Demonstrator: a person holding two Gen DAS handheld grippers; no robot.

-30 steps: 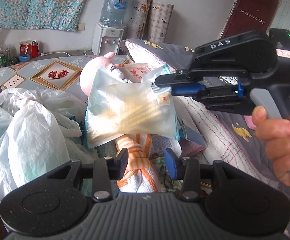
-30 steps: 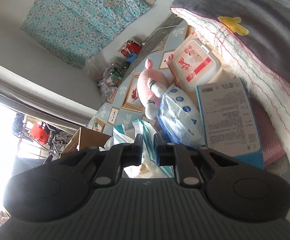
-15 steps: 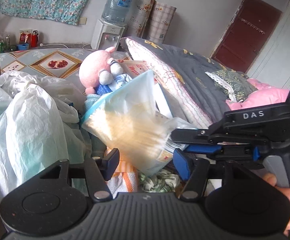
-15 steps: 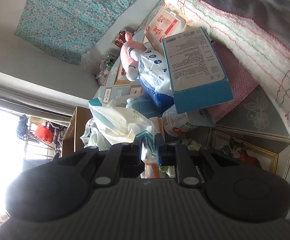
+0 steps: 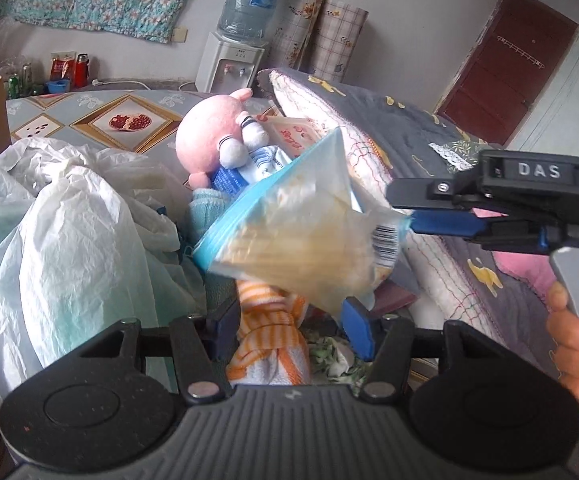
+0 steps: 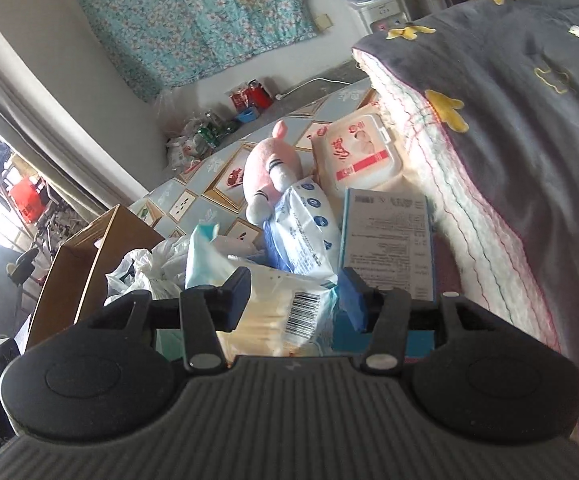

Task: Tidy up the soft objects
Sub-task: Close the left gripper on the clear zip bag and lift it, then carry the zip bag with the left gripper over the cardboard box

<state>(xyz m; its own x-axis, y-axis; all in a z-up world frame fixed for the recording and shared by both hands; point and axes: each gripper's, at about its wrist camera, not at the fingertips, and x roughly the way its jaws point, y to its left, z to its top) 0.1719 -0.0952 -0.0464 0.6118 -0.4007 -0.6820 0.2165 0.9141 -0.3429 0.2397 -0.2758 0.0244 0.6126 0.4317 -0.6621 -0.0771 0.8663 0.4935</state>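
A clear bag of yellowish pads with a blue zip edge [image 5: 301,240] hangs in the air, blurred, above my open left gripper [image 5: 289,320]. My right gripper [image 5: 405,216] reaches in from the right at the bag's barcode corner. In the right wrist view the right gripper [image 6: 295,300] stands open with the bag [image 6: 285,316] between its fingers. A pink plush toy [image 5: 213,136], a blue-white pack [image 6: 309,232], a wipes pack [image 6: 357,156] and an orange striped towel [image 5: 269,332] lie in the pile.
Crumpled white plastic bags [image 5: 61,232] lie left. A grey quilt [image 5: 429,152] is piled right. A blue-edged box [image 6: 385,236] lies by the quilt. A cardboard box [image 6: 85,264] stands left. A water dispenser [image 5: 233,60] stands at the wall.
The right gripper went from shut on the bag to open. The bag swung down and right, and now sits between the open right fingers. The left gripper opened wider.
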